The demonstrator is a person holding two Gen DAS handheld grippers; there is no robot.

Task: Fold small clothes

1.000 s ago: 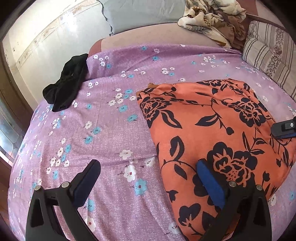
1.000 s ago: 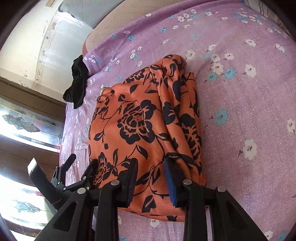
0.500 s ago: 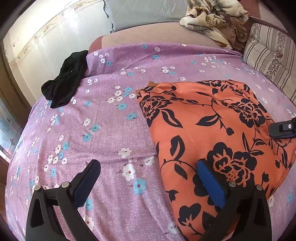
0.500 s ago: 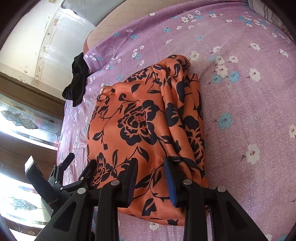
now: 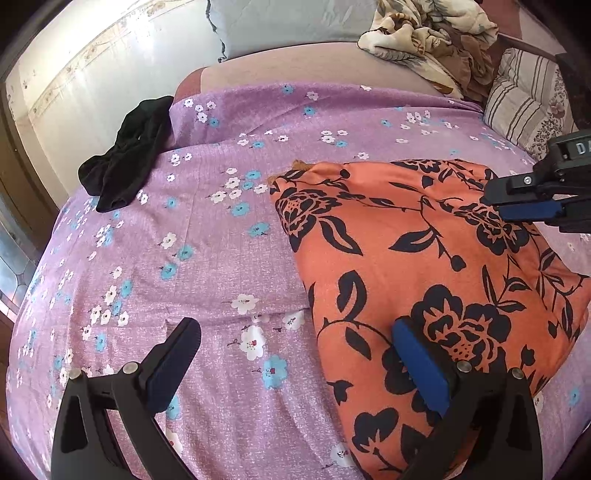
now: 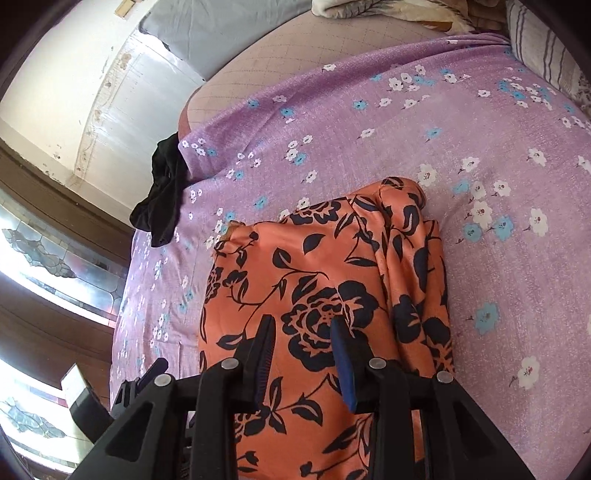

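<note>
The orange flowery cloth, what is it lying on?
The orange floral garment lies on a purple flowered bedsheet, which shows all around it. It is folded over itself, so its lower layers and the sheet right beneath it are hidden.

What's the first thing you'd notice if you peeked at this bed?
The bright orange cloth with black flowers jumps out, lying on the purple flowered bedsheet. A crumpled black garment sits at the sheet's far left corner, and a rumpled beige blanket is heaped at the back.
</note>
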